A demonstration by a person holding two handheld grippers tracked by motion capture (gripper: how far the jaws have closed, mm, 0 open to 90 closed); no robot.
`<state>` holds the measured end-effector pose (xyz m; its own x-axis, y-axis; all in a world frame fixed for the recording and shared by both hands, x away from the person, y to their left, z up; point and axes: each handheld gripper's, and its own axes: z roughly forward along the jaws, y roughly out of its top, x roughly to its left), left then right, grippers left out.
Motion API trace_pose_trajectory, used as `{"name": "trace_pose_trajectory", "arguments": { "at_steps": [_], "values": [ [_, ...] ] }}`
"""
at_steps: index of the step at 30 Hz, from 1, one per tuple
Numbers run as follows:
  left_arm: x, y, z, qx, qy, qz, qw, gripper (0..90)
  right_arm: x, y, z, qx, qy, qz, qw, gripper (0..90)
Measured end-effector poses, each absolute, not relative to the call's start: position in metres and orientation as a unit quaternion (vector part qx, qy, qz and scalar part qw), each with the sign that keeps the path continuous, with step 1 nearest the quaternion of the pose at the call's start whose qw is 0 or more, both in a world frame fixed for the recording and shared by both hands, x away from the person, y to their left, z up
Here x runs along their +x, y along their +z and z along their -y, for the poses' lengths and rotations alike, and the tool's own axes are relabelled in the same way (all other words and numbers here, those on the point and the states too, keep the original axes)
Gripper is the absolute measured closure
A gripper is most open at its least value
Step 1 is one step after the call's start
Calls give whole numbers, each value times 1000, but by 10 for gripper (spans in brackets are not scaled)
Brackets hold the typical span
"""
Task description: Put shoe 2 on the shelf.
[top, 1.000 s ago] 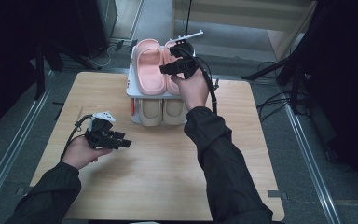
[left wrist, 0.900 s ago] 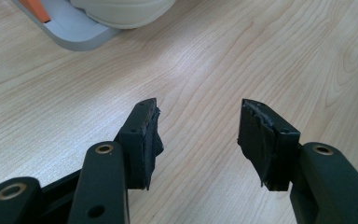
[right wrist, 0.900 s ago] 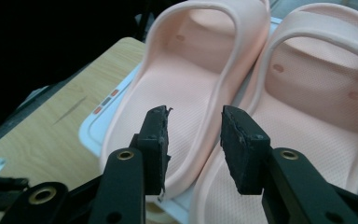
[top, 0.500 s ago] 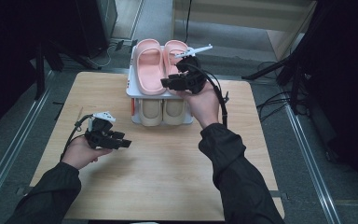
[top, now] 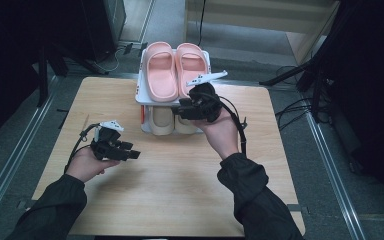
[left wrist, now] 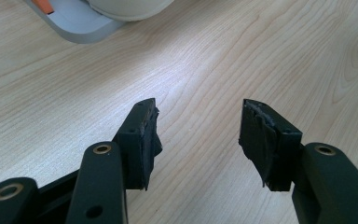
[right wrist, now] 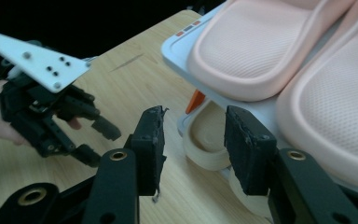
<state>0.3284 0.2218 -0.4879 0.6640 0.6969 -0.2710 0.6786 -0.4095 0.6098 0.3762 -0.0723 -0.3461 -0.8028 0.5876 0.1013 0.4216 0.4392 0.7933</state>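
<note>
A light wooden rectangular table (top: 180, 200) is set on a grey floor (top: 300, 65). Metal rails (top: 10, 165) are seen along both sides. Black cables (top: 300, 107) are trailed at right. A pale wooden cabinet (top: 265, 20) is placed behind; the surroundings are dark.

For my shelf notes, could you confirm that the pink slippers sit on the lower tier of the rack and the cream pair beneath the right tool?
Not quite: the pink slippers sit on the rack's top tier, as the high view shows. The cream pair is on the lower tier, beneath the right tool.
</note>
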Motion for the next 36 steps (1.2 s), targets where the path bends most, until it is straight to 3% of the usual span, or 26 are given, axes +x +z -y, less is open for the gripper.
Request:
{"name": "trace_pose_trajectory", "arguments": {
  "at_steps": [15,20,36],
  "values": [
    [325,-490,-218,844,16,-405,351,454,356,-382,85,280,425,-859,63,423],
    [325,-491,-218,843,16,-407,351,454,350,-391,91,284,448,-847,32,413],
    [324,-493,-217,843,17,-409,350,447,326,-429,104,255,427,-867,38,423]
  ]
}}
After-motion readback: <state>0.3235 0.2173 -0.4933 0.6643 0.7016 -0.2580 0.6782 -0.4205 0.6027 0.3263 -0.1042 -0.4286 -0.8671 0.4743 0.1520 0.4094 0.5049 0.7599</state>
